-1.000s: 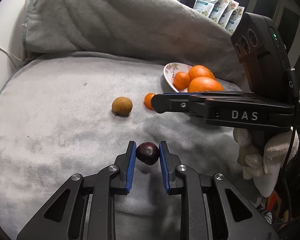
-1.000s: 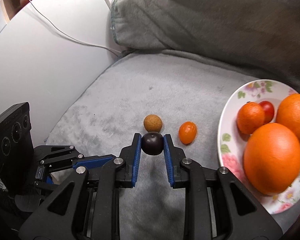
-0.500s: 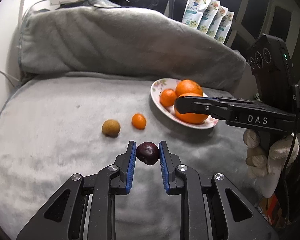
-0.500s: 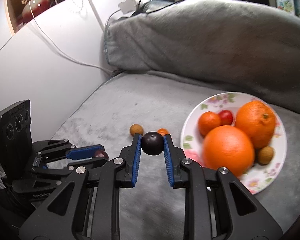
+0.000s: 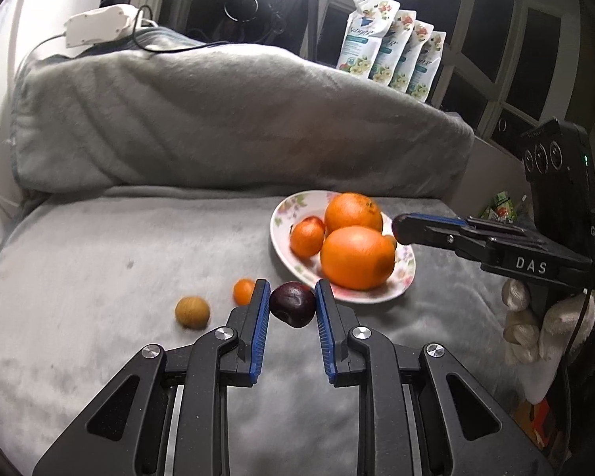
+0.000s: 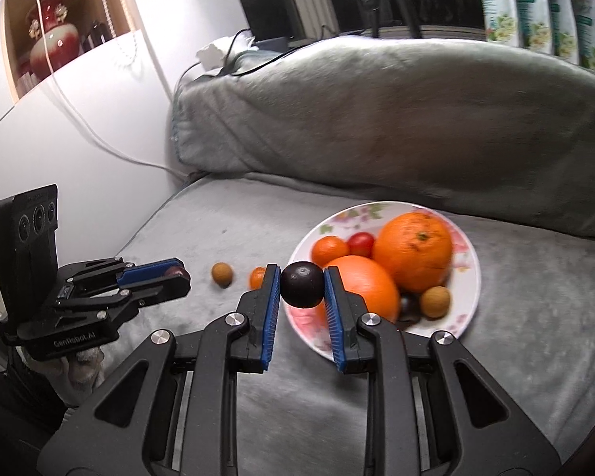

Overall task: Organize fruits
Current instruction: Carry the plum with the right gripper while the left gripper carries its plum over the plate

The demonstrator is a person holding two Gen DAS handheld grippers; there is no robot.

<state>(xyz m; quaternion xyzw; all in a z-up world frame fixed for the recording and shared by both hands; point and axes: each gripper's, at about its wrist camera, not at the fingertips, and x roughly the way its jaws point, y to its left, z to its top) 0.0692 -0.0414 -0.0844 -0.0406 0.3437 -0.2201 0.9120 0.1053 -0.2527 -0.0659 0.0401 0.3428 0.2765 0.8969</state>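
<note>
My left gripper [image 5: 292, 301] is shut on a dark plum [image 5: 292, 304], held above the grey blanket [image 5: 99, 246] just left of the floral plate [image 5: 282, 214]. My right gripper [image 6: 301, 283] is shut on a second dark plum [image 6: 302, 284], held over the plate's [image 6: 466, 273] near left rim. The plate holds two large oranges [image 6: 413, 250], a small mandarin [image 6: 329, 250], a red tomato [image 6: 361, 244], a brown longan [image 6: 435, 300] and a dark fruit. A loose longan [image 5: 192, 311] and a small orange kumquat [image 5: 243, 290] lie on the blanket left of the plate.
A tall blanket-covered mound [image 5: 226, 119] rises behind the plate. A white power strip with cables [image 5: 97, 25] sits on top of it. Several refill pouches [image 5: 392, 47] stand at the window. A white wall [image 6: 79, 150] borders the left side.
Both grippers have risen and pulled back with their plums. The right gripper has swung right, from above the loose fruits to the plate's near left rim.
</note>
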